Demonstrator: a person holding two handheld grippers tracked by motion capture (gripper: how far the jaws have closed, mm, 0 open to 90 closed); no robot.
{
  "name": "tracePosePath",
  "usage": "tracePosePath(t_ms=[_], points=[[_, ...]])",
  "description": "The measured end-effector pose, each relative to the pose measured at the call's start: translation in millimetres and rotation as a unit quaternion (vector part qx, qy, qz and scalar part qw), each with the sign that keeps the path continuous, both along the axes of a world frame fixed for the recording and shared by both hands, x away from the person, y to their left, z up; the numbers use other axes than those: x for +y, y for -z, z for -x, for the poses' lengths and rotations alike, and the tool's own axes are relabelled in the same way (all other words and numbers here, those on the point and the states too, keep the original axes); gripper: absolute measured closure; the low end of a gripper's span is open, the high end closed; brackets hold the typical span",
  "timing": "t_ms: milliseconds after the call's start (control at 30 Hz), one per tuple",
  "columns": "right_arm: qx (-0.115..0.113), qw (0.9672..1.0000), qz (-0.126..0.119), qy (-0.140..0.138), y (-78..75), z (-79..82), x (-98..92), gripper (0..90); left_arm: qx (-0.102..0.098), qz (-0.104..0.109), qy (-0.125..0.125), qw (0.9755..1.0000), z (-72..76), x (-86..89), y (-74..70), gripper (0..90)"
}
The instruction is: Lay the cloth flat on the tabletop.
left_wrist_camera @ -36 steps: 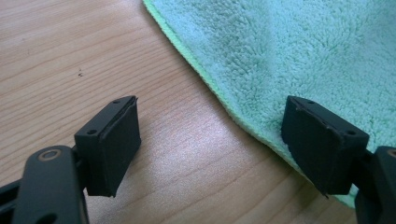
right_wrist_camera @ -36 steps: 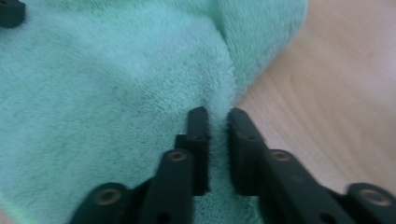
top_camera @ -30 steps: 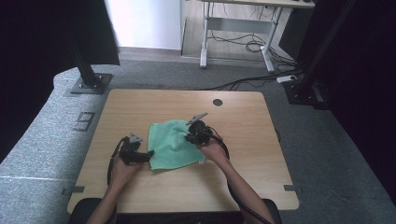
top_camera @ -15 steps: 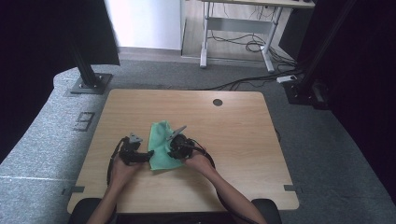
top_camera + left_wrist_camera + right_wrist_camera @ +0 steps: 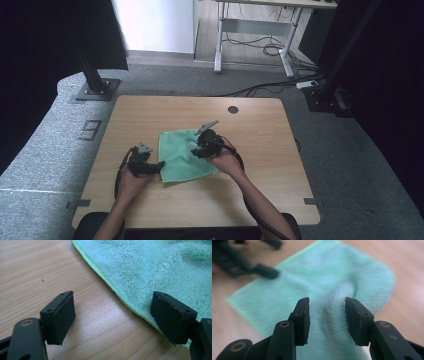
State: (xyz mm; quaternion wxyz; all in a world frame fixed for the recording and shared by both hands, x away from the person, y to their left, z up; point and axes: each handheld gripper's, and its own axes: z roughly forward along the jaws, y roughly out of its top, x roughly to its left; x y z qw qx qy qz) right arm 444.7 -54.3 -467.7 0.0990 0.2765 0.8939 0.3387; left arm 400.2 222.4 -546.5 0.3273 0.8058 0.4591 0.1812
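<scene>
A mint-green terry cloth [image 5: 180, 150] lies on the wooden table [image 5: 150, 110], mostly flat with a raised ridge [image 5: 342, 290] in it. My left gripper [image 5: 158, 166] rests at the cloth's near left corner. In the left gripper view it [image 5: 116, 320] is open wide, one jaw over bare wood, the other at the cloth's hem [image 5: 117, 293]. My right gripper [image 5: 198, 149] hovers over the cloth's right part. Its jaws [image 5: 327, 315] have just been opening, and their pads stand apart from the blurred cloth ridge beyond them.
A round cable hole [image 5: 233, 109] sits near the table's far edge. Grey carpet surrounds the table, with black stand bases [image 5: 95, 90] at the back left and back right. A desk frame [image 5: 250, 30] and cables stand farther back.
The right gripper swung left across the cloth, then came back to the right, and its jaws parted. The cloth looked bunched narrower half a second ago and lies wider now. The left gripper stayed put.
</scene>
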Motion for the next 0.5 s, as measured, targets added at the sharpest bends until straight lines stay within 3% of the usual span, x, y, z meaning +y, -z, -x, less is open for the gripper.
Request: tracePosePath(t_ms=[100, 267, 300, 367, 500], points=[[-0.006, 0.9992, -0.001, 0.039, 0.1, -18.7, -17.1, 53.3, 0.0, -0.001, 0.0, 1.0, -0.1, 0.1, 0.0, 20.0], [-0.01, 0.9977, 0.007, 0.067, 7.2, -32.6, -28.0, 51.0, 0.0, 0.001, -0.001, 1.0, 0.0, -0.1, 0.1, 20.0], [-0.01, 0.9965, 0.012, 0.082, 13.5, -38.9, -32.3, 49.4, 0.0, 0.001, -0.001, 1.0, 0.0, -0.1, 0.1, 20.0], [-0.007, 0.9961, 0.013, 0.087, 16.0, -40.9, -33.7, 48.9, 0.0, 0.001, -0.001, 1.0, 0.0, -0.1, 0.1, 20.0], [0.006, 0.9944, 0.025, 0.102, 38.3, -46.2, -38.8, 44.6, 0.0, 0.001, -0.001, 1.0, 0.0, -0.1, 0.1, 20.0]])
